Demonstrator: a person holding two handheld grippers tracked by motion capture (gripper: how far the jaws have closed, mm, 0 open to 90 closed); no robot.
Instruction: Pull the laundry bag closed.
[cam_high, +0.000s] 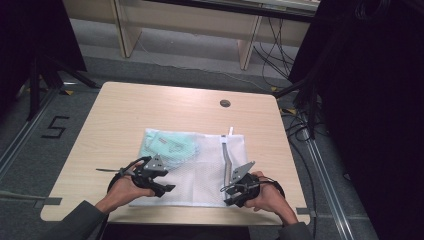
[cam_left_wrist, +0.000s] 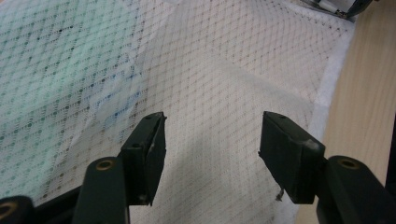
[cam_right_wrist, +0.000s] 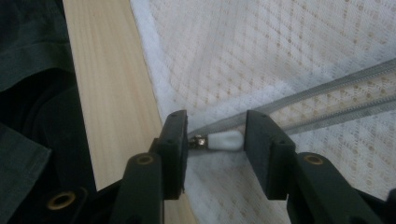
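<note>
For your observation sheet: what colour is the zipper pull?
White zipper pull, clearest in the right gripper view.

- White mesh laundry bag (cam_high: 200, 172): a fine diamond-grid weave is seen, with a plain white border along the edge.
- Zipper (cam_right_wrist: 327, 100): grey tape and teeth are noted; the zipper pull (cam_right_wrist: 225, 140) is white with a small silvery metal link.
- Garment inside the bag (cam_high: 167, 145): pale mint green, with a whitish patch, is observed through the mesh.
- Table (cam_high: 150, 107): light wood grain, beige.
- Left gripper (cam_left_wrist: 210, 154) and right gripper (cam_right_wrist: 215, 147): black jaws with brass-coloured rivets are recorded.
- Sleeve (cam_high: 75, 222): dark grey-green.
</note>
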